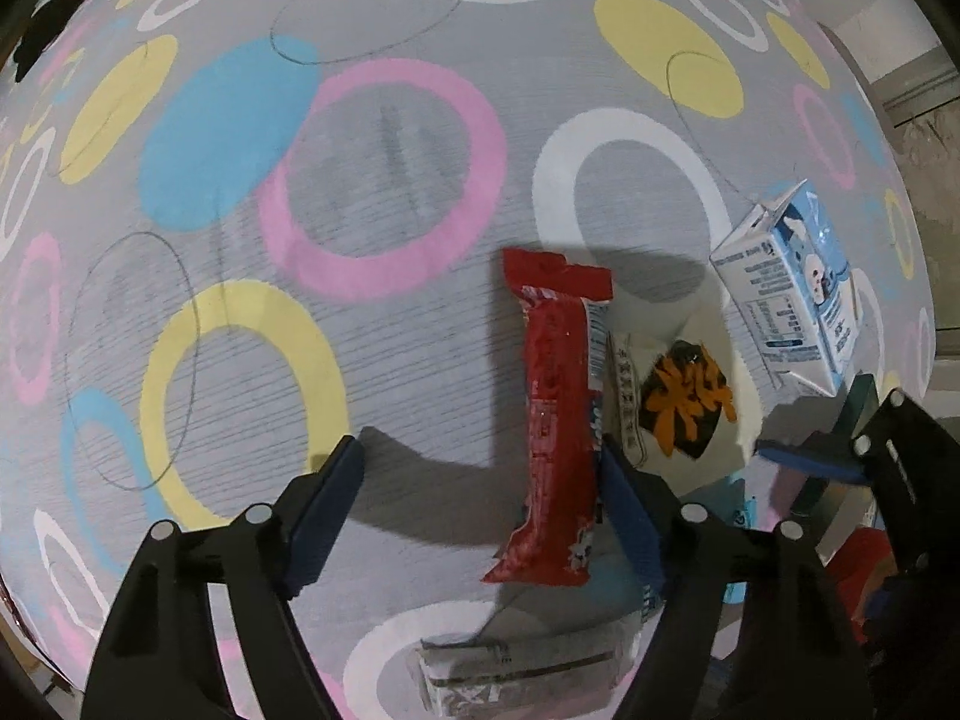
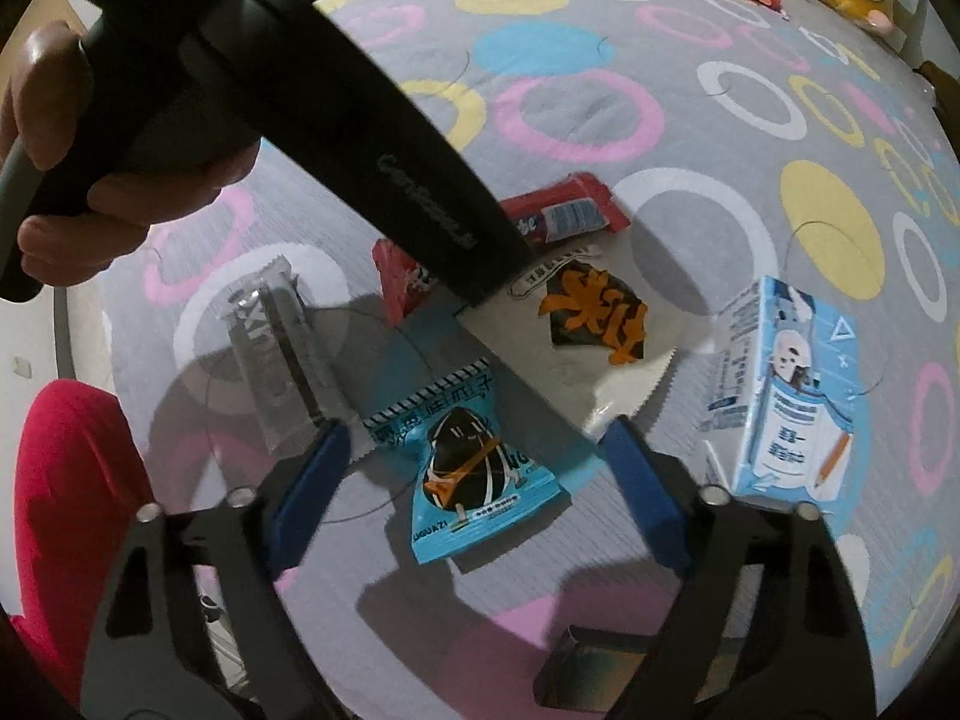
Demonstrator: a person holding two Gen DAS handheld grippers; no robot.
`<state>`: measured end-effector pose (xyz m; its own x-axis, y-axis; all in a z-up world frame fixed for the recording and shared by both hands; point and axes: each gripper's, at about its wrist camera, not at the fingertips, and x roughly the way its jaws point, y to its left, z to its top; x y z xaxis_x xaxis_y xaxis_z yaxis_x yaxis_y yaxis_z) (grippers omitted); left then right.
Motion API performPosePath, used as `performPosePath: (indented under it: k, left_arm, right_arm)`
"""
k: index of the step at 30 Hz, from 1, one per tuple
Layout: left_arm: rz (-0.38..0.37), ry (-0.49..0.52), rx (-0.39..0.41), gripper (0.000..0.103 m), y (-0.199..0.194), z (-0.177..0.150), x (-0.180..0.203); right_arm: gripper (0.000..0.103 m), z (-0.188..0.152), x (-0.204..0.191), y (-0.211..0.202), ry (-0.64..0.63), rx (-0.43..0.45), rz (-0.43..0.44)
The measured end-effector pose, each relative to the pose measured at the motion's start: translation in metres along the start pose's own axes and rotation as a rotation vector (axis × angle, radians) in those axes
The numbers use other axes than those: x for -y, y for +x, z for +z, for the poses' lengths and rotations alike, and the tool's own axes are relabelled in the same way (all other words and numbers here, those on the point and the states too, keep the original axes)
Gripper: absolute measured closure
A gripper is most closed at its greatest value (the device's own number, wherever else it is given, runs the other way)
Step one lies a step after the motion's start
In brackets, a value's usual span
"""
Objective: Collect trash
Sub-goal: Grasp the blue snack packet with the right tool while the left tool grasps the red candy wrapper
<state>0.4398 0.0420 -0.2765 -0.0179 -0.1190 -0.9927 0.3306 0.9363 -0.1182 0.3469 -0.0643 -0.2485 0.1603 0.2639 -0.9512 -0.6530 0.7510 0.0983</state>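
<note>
Left wrist view: the left gripper (image 1: 480,480) is seen with jaws spread wide over a patterned cloth (image 1: 360,180); a red wrapper (image 1: 558,420) lies between them, against the right finger's pad, and no grip can be told. Right wrist view: the right gripper (image 2: 474,468) is likewise held wide open, with a blue snack packet (image 2: 480,474) lying loose between its fingers, untouched. A milk carton (image 2: 780,396) stands beside it.
</note>
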Motion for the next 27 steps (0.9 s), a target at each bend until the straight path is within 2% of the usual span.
performPosePath:
  k: [6,7,9,12,15,17,20,27]
  left_arm:
    - [0.009,0.003,0.022,0.032,0.007,0.010,0.005]
    - [0.010,0.005,0.023,0.032,0.008,0.012,0.006]
    - [0.031,0.006,0.022,0.041,0.007,0.010,0.011]
    - [0.047,0.002,0.027,0.042,0.009,0.012,0.017]
    - [0.047,-0.001,0.033,0.044,0.009,0.014,0.015]
    - [0.051,-0.002,0.041,0.049,0.008,0.011,0.016]
    - [0.048,0.000,0.050,0.060,0.010,0.002,0.013]
    - [0.063,0.004,0.051,0.078,0.005,-0.007,0.020]
  right_arm:
    - [0.032,-0.001,0.002,0.011,-0.001,-0.016,-0.001]
    - [0.036,-0.001,0.002,0.011,-0.002,-0.012,0.001]
    - [0.045,-0.003,0.000,0.012,0.002,-0.011,0.013]
    - [0.049,-0.003,-0.003,0.015,0.003,-0.016,0.010]
    - [0.059,-0.002,-0.006,0.016,0.020,-0.004,0.023]
    - [0.063,-0.003,-0.007,0.017,0.034,0.003,0.034]
    - [0.064,-0.004,-0.008,0.018,0.045,0.006,0.046]
    - [0.064,-0.006,0.005,0.014,0.106,0.024,0.091]
